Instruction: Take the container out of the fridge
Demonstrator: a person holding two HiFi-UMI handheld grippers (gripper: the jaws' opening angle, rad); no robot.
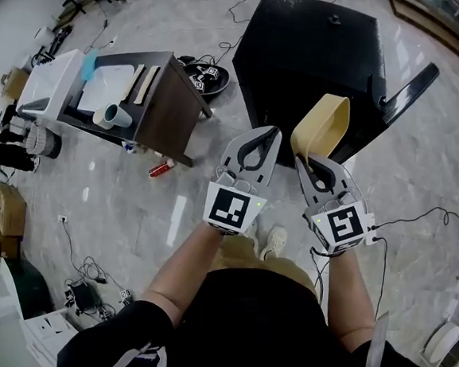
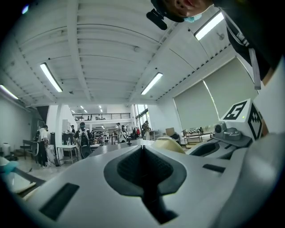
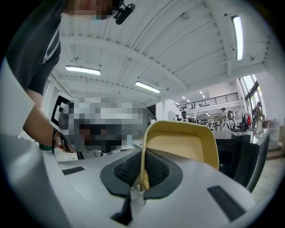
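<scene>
The right tool [image 1: 311,163] is clamped on 1 thin wall of the yellow container [image 1: 324,121], probably the only part narrow enough to pinch, holding it outside the black fridge [image 1: 304,57]. The left tool [image 1: 269,136] is closed on nothing, idle alongside.

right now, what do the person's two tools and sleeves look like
Both the left tool and the right tool are pale grey plastic with dark ribbed pads around a teardrop opening. Each carries a white cube printed with black square markers, plus a green light. A black cable leaves the right one. The person wears a black short-sleeved top with grey shoulder straps.
</scene>
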